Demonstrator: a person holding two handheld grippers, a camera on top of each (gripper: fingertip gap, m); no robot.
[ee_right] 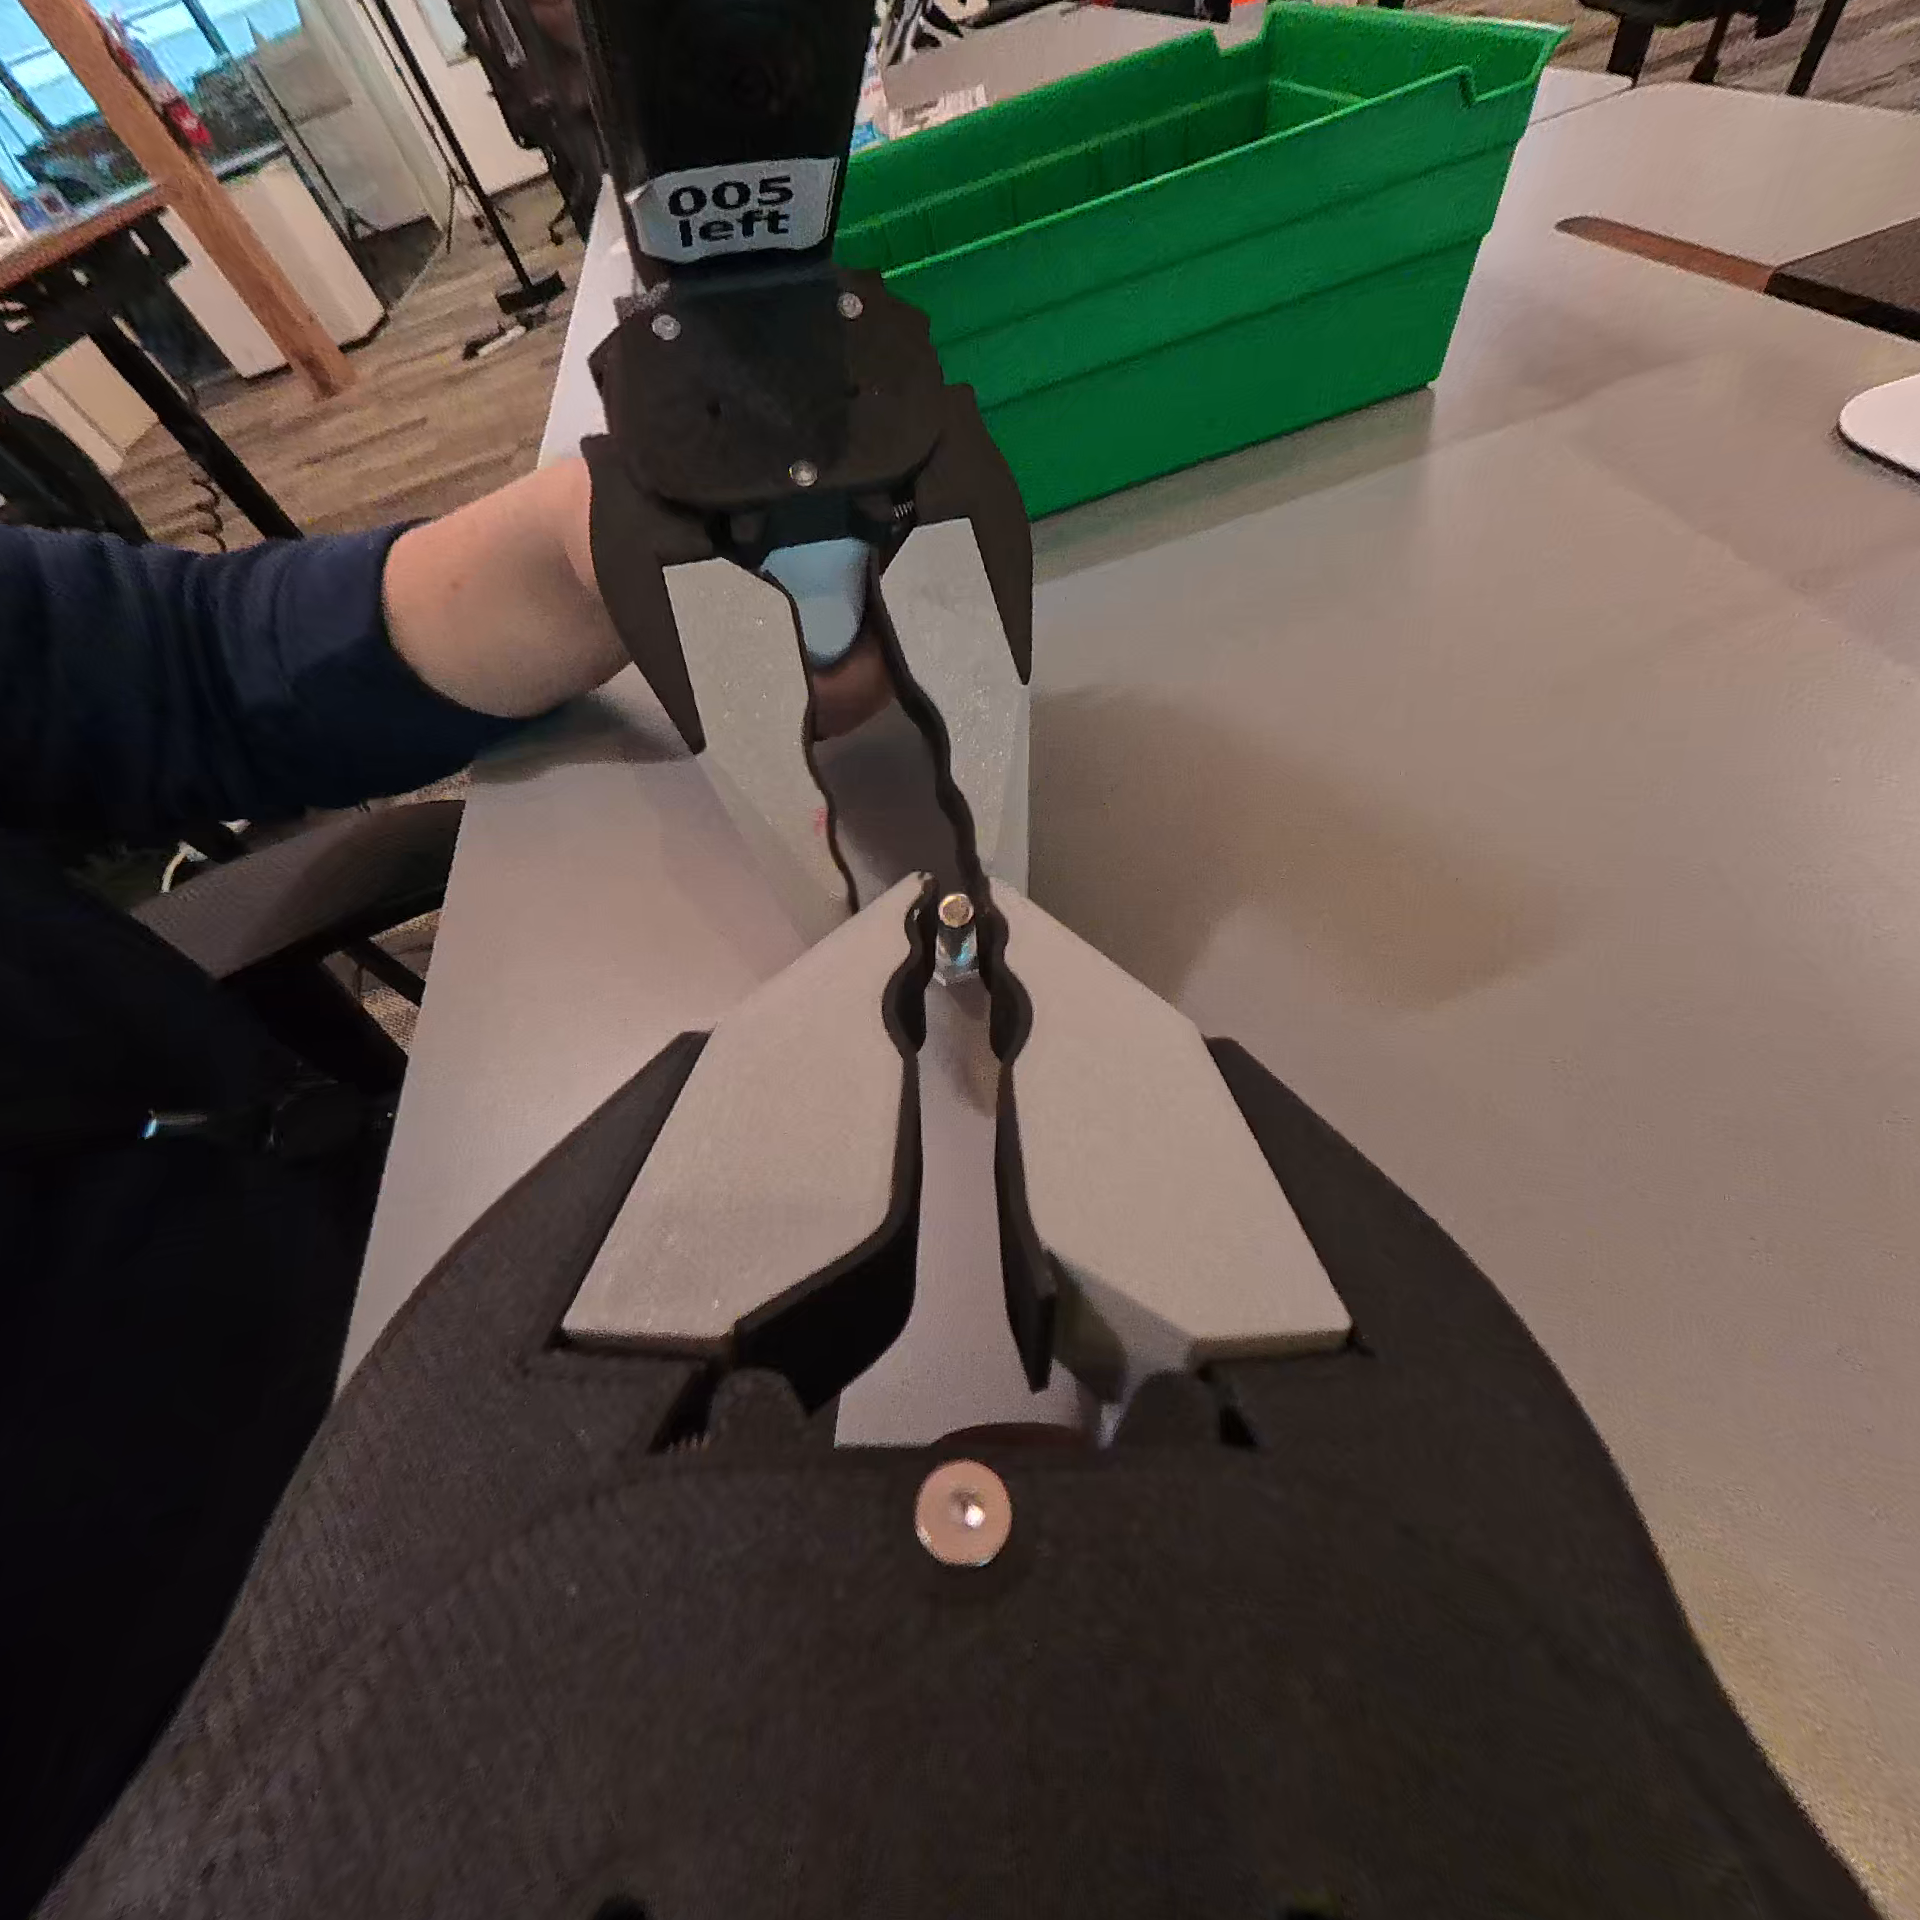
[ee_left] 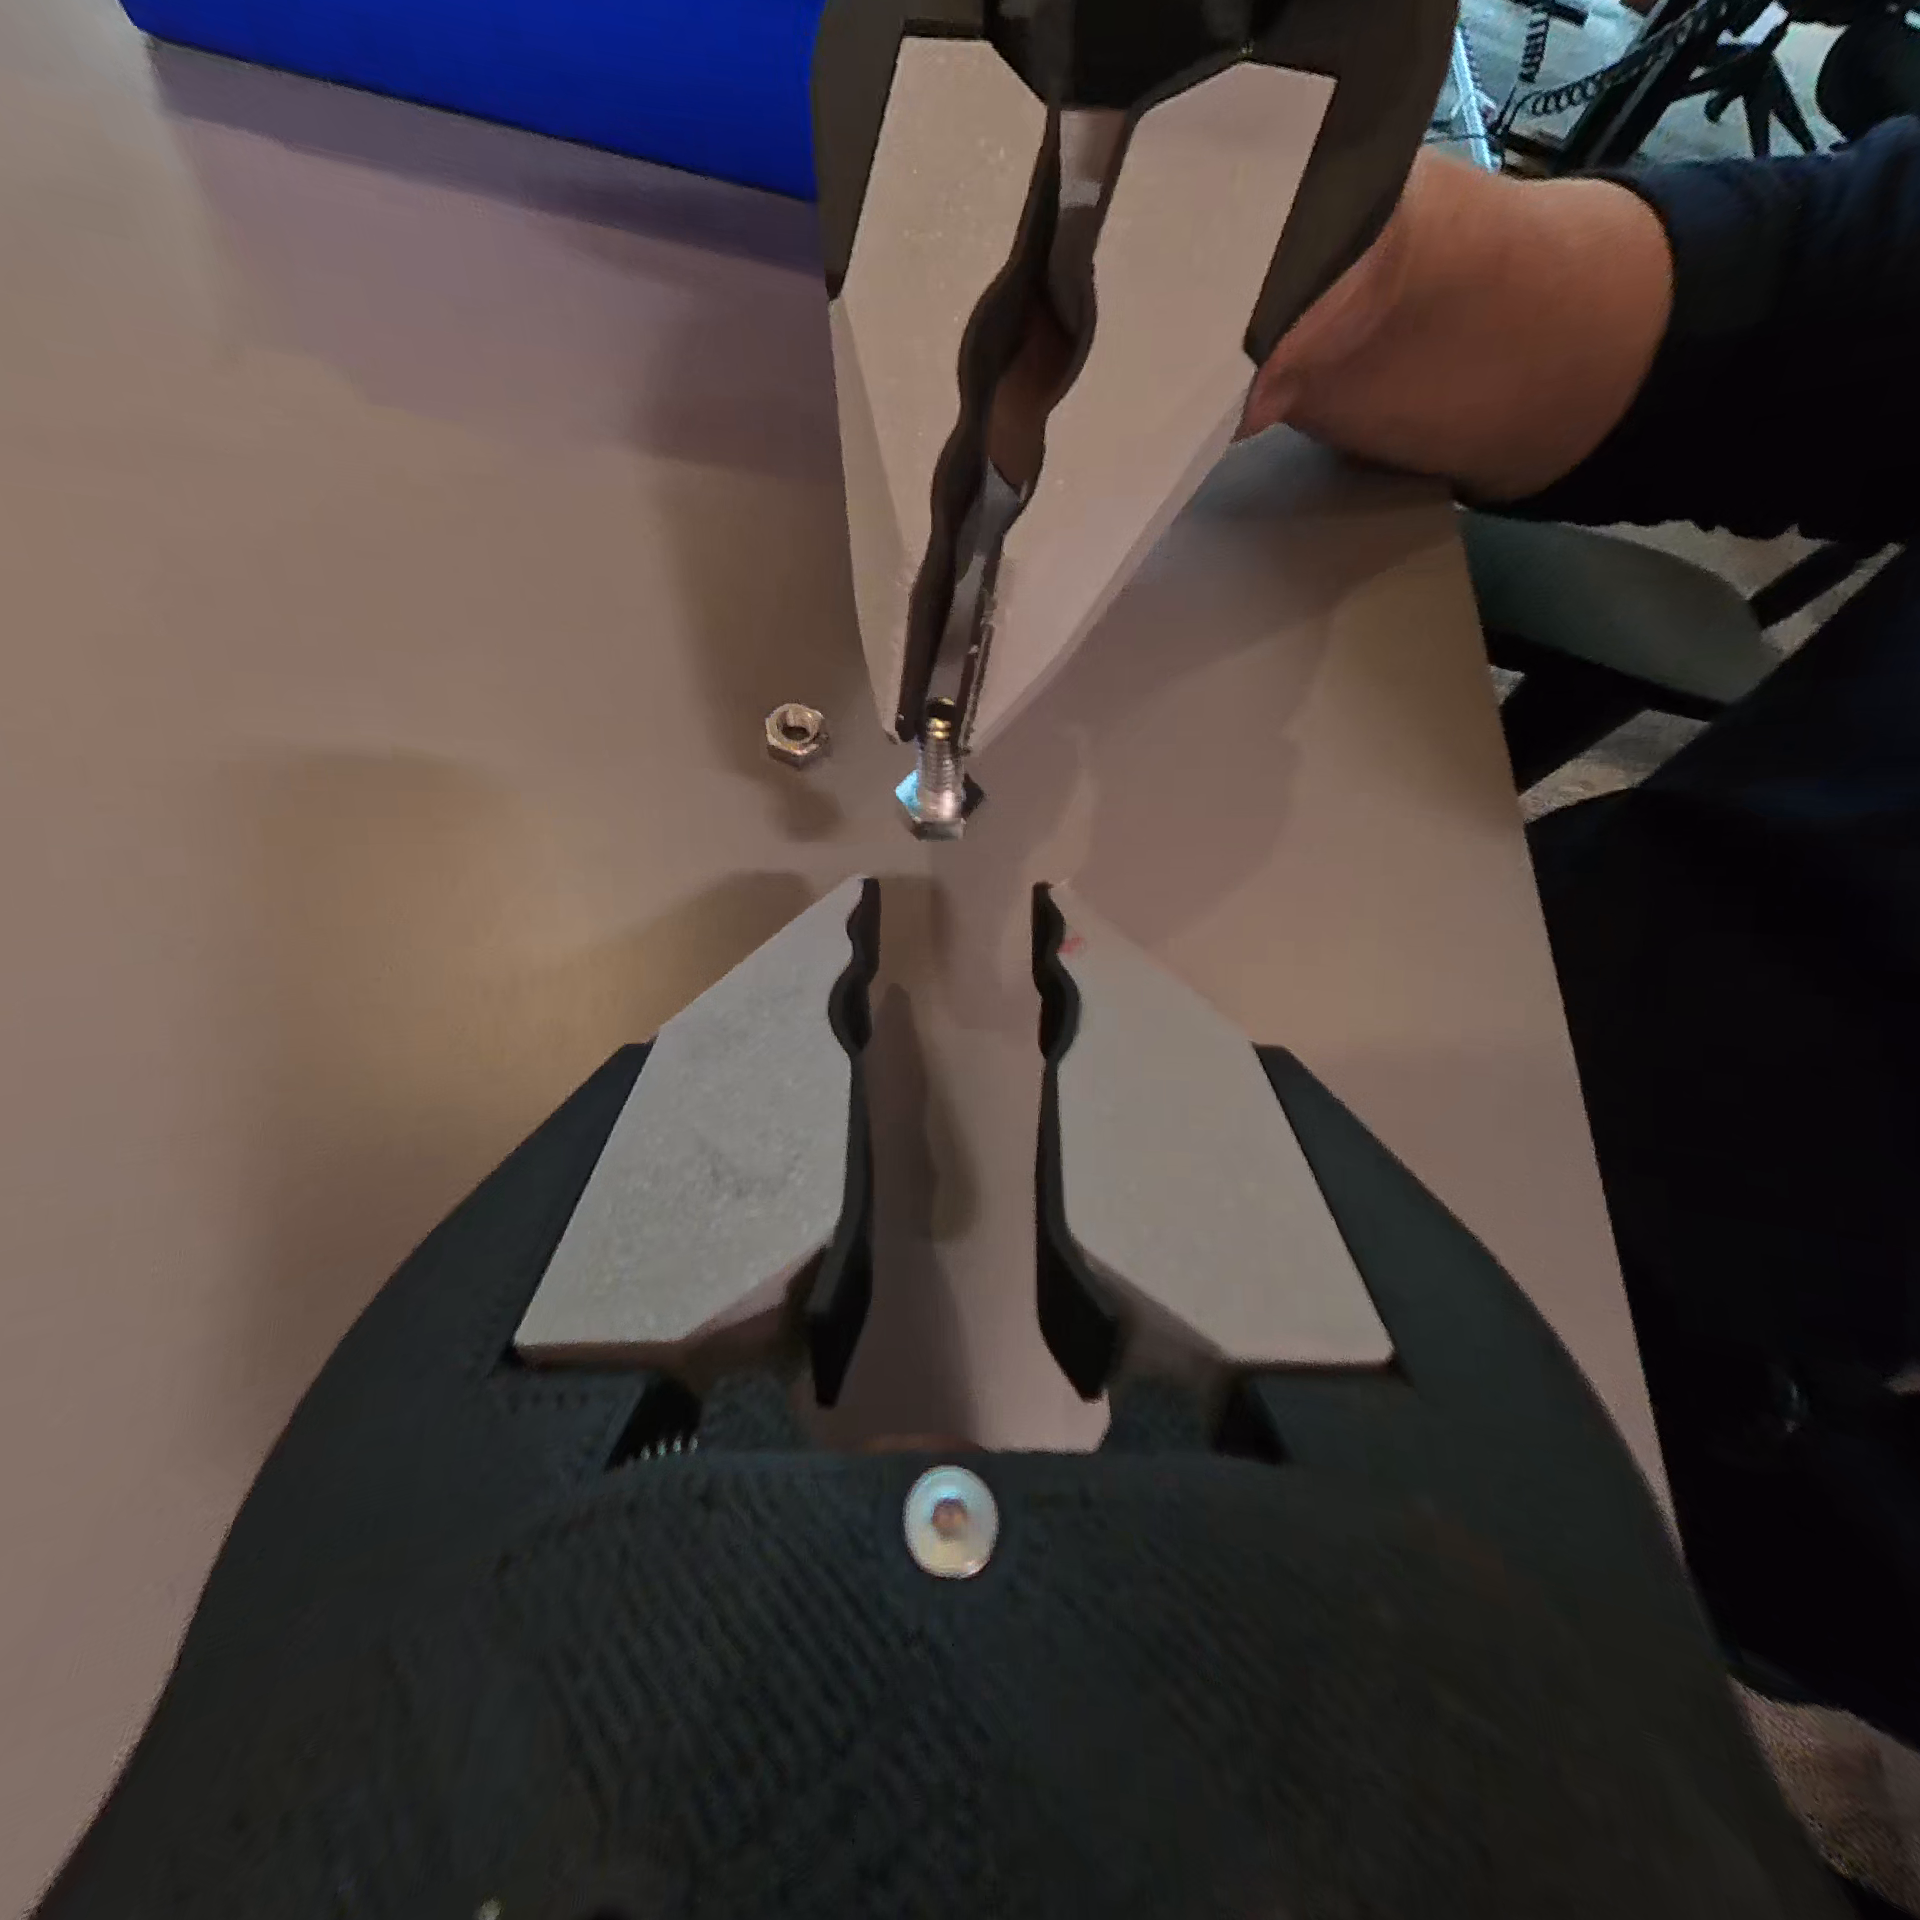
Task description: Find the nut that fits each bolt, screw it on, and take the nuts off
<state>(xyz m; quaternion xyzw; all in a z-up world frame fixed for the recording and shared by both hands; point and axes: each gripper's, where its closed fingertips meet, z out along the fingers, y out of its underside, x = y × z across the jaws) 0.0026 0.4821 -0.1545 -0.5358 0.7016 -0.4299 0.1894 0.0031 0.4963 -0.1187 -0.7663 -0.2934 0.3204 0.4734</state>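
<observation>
A silver bolt (ee_left: 937,798) stands head down on the grey table (ee_left: 312,623). My right gripper (ee_left: 935,725) comes down from the top of the left wrist view and is shut on the bolt's threaded end. In the right wrist view the bolt (ee_right: 954,920) sits between that gripper's (ee_right: 958,896) tips. A loose hex nut (ee_left: 795,736) lies flat on the table just left of the bolt. My left gripper (ee_left: 951,896) is open and empty, with its tips just short of the bolt's head. It faces the right gripper in the right wrist view (ee_right: 906,864).
A green bin (ee_right: 1195,291) stands on the table behind the left gripper. A blue object (ee_left: 468,62) lies at the far edge. The table edge (ee_right: 488,883) runs close by, with a chair (ee_right: 291,894) beyond it. A white object (ee_right: 1883,426) sits at the far right. Left and right tips are no more than a few centimetres apart. The loose hex nut (ee_left: 795,736) is about 6 centimeters from my left fingertips.
</observation>
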